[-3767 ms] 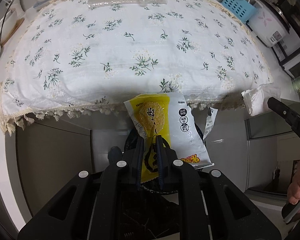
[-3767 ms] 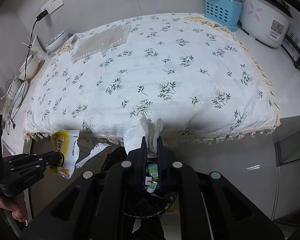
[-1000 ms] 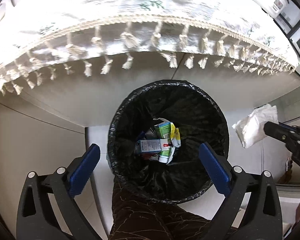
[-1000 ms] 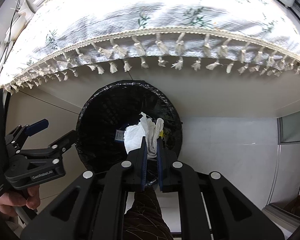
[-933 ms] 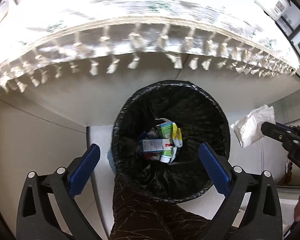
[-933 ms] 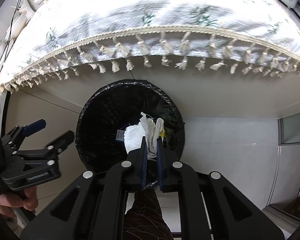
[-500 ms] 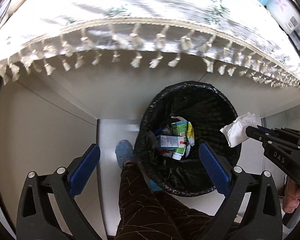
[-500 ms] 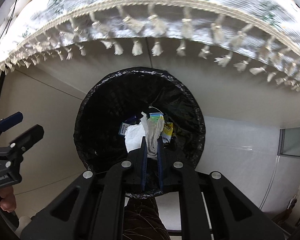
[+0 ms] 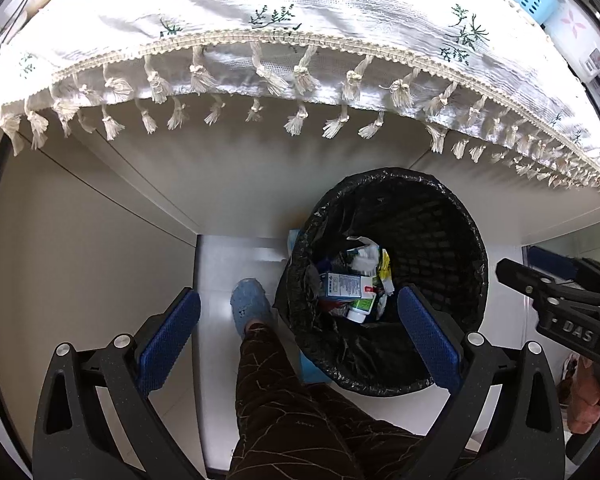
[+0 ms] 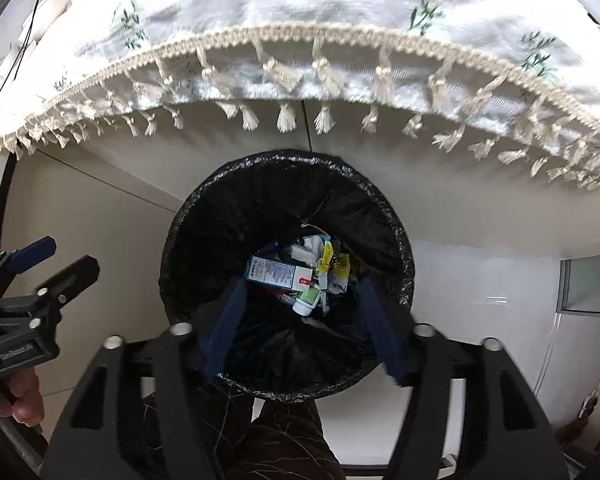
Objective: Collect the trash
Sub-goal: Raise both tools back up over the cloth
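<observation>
A black-lined trash bin stands on the floor below the table edge. Inside lie a blue-and-white carton, a yellow wrapper and the crumpled white tissue. My right gripper points down over the bin's mouth; its jaws are opening and nothing is between them. My left gripper stands open and empty, down by the bin's left rim. Each gripper shows at the edge of the other's view.
A white floral tablecloth with tassels overhangs the table edge above the bin. A person's patterned trouser leg and blue slipper stand just left of the bin. White cabinet fronts lie to the left.
My right gripper has opened and the white tissue has dropped from it into the bin. My left gripper has drifted left, so the bin now sits right of centre in its view.
</observation>
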Demonstrator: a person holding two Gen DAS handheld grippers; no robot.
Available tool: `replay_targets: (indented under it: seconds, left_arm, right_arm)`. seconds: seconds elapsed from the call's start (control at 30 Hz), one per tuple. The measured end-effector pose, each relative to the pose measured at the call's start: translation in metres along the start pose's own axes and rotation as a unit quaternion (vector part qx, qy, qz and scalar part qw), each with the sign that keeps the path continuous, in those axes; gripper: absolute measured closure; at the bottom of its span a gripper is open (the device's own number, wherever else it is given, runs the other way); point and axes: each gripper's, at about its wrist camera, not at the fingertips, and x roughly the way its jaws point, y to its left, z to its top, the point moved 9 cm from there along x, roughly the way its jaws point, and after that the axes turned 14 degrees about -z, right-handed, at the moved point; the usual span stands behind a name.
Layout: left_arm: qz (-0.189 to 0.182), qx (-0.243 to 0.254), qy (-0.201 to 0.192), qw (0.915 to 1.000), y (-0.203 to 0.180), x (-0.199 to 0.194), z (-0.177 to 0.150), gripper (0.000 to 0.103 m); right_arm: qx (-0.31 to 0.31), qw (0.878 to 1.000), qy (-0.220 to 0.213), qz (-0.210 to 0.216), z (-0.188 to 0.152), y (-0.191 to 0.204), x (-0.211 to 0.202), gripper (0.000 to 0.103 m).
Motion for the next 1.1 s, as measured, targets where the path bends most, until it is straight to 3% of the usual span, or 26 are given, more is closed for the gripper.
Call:
replay_targets:
  seconds: [0.07,0.37,0.8,1.1]
  left_arm:
    - [-0.004,0.003,0.001,1.0000,-0.001,-0.001,0.004,0.006]
    - [-0.022,0.011,-0.021,0.9995,-0.016,-0.034,0.038,0.006]
    - [-0.031,0.045,-0.081,0.9952,-0.033,-0.119,0.100,0.006]
    - [-0.042,0.025,-0.084,0.9953,-0.017,-0.146,0.140,0.006]
  right_arm:
    - [0.006,1.000,-0.010,-0.011,0.004,-0.005,-0.007,0.025]
    - [0.039,0.997,-0.048,-0.036,0.036,-0.026,-0.051,0.010]
    - [0.057,0.989,-0.132,-0.042,0.102,-0.045,-0.142,0.009]
    - [0.065,0.985,-0.156,-0.040,0.149,-0.041,-0.175,0.009]
